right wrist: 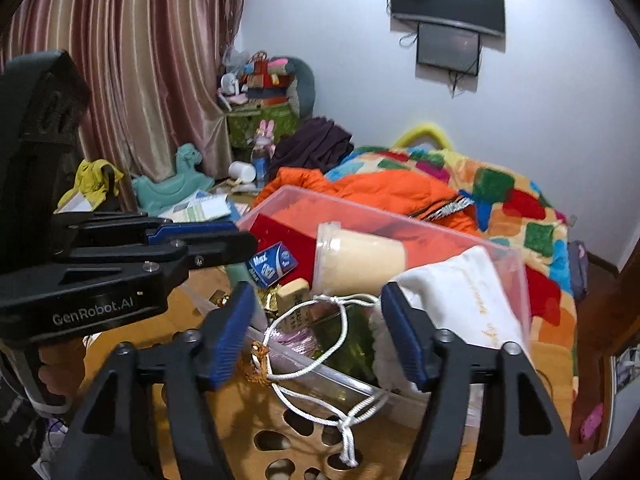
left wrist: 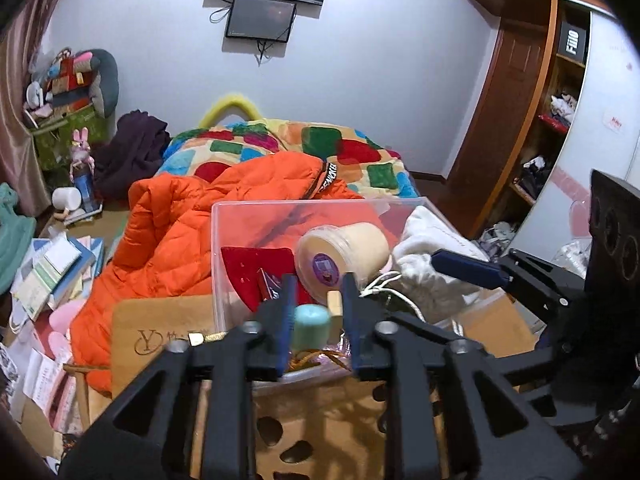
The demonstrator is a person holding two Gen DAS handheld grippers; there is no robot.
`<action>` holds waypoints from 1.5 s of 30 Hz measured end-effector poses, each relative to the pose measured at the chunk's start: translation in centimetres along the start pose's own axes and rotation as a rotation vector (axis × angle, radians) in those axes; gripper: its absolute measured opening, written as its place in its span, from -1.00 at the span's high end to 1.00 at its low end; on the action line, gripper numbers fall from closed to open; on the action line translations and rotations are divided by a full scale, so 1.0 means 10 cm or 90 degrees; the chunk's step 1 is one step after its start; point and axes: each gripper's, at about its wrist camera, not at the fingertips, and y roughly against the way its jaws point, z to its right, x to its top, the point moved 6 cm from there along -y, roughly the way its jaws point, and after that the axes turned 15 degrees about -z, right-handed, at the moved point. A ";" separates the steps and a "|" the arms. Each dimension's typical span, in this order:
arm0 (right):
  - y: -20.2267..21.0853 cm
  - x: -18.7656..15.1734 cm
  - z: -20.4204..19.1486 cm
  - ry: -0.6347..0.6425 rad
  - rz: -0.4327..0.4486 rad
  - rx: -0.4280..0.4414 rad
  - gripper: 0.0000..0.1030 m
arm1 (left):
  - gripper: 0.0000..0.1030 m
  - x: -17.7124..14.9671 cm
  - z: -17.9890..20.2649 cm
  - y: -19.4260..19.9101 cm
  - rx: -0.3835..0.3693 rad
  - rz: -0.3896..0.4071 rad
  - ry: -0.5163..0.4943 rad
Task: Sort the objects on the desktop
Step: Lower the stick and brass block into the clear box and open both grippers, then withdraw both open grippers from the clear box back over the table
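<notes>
The clear plastic bin [right wrist: 516, 280] is crowded by a tilted cream cup [right wrist: 360, 258], a white drawstring pouch [right wrist: 460, 300] and a red box [right wrist: 280, 232]; open room is left only above its rim

clear plastic bin [left wrist: 216, 240] holding a cream cup [left wrist: 344, 254] on its side, a white drawstring pouch [left wrist: 428, 256], a red box [left wrist: 252, 272].

The left black two-finger gripper with blue pads [left wrist: 316, 320] has its jaws closed narrowly on a small mint-green cylinder [left wrist: 311, 326]; the right black blue-padded gripper [right wrist: 320, 332] stands spread wide, gripping nothing.
</notes>
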 end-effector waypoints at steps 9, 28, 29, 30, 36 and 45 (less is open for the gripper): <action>0.43 -0.14 0.13 -0.016 0.048 -0.082 -0.57 | -0.19 -0.02 0.19 0.32 0.051 0.047 -0.017; 0.91 -0.75 0.26 -0.128 0.054 -0.031 -0.97 | -0.91 -0.53 0.54 0.74 0.128 0.103 -0.021; 0.93 -0.78 0.27 -0.132 0.054 -0.033 -0.97 | -0.91 -0.56 0.56 0.75 0.132 0.105 -0.023; 0.95 -0.82 0.28 -0.138 0.056 -0.040 -0.97 | -0.91 -0.59 0.59 0.75 0.138 0.107 -0.024; 1.10 -0.95 0.19 -0.110 0.071 -0.117 -0.98 | -0.91 -0.76 0.73 0.78 0.145 0.118 -0.026; 1.25 -1.07 0.07 -0.074 0.088 -0.139 -0.99 | -0.91 -0.92 0.82 0.79 0.148 0.111 -0.021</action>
